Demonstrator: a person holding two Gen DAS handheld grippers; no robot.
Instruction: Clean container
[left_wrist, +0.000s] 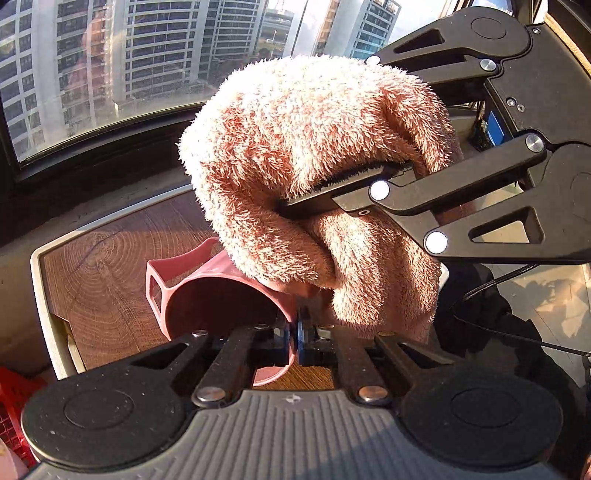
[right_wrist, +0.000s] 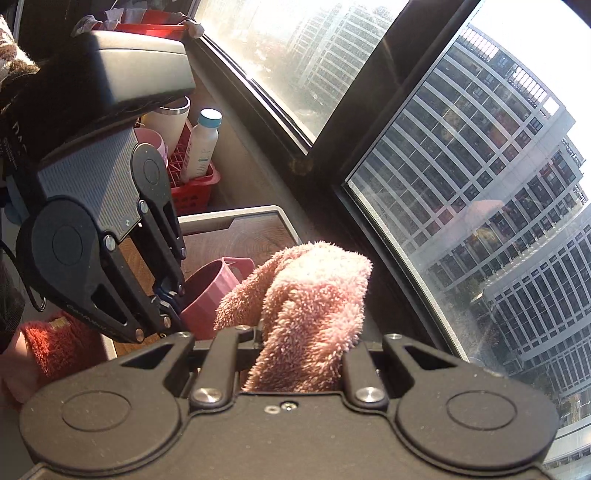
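A pink plastic cup (left_wrist: 207, 295) with a square handle lies tilted over the wooden table, its dark mouth facing the left wrist camera. My left gripper (left_wrist: 296, 338) is shut on the cup's rim, blue pads pinching the wall. In the right wrist view the cup (right_wrist: 212, 286) hangs from the left gripper (right_wrist: 168, 299). A fluffy pink cloth (left_wrist: 306, 177) is bunched above and to the right of the cup, touching its outer wall. My right gripper (left_wrist: 332, 177) is shut on the cloth. The cloth (right_wrist: 310, 306) fills my right gripper (right_wrist: 295, 354) between its fingers.
The wooden table (left_wrist: 107, 280) with a pale rim stands against a dark window sill. A red basket (right_wrist: 194, 181) with a white bottle (right_wrist: 203, 144) and tumblers sits beyond the table's far end. A red fuzzy cloth (right_wrist: 59, 343) lies at lower left. Cables (left_wrist: 517, 332) hang at right.
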